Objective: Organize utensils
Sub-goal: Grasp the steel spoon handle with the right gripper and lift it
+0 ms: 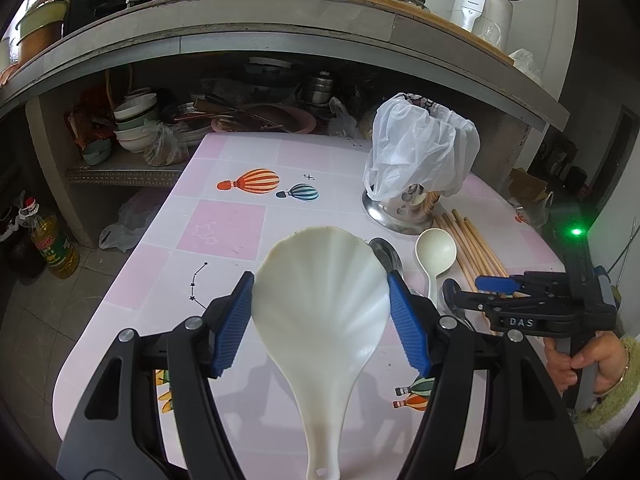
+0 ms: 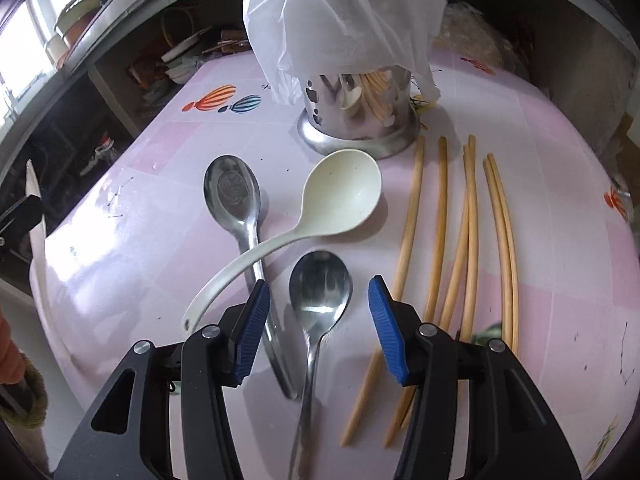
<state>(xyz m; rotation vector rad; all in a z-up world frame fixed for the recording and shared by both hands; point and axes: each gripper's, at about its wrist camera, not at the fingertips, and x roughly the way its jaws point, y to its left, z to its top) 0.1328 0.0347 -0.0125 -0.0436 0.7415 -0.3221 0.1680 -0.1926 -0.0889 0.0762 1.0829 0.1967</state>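
My left gripper (image 1: pixel 320 280) is shut on a white shell-shaped rice paddle (image 1: pixel 320 320), its blue pads pressing both edges above the pink table (image 1: pixel 224 224). My right gripper (image 2: pixel 318 284) is open and points down over a metal spoon (image 2: pixel 320 292), which lies on the table between the fingers without touching them. A second metal spoon (image 2: pixel 232 192) lies to the left, and a cream ladle (image 2: pixel 340 192) rests across its handle. Several wooden chopsticks (image 2: pixel 468 220) lie to the right. In the left wrist view the right gripper (image 1: pixel 492 284) hovers by the ladle (image 1: pixel 435 252).
A perforated steel utensil holder (image 2: pixel 360 120) stands at the back of the table with a white plastic bag (image 2: pixel 340 12) draped over it and utensils inside. A shelf with bowls (image 1: pixel 134 120) and pans lies beyond. An oil bottle (image 1: pixel 52 244) stands on the floor at the left.
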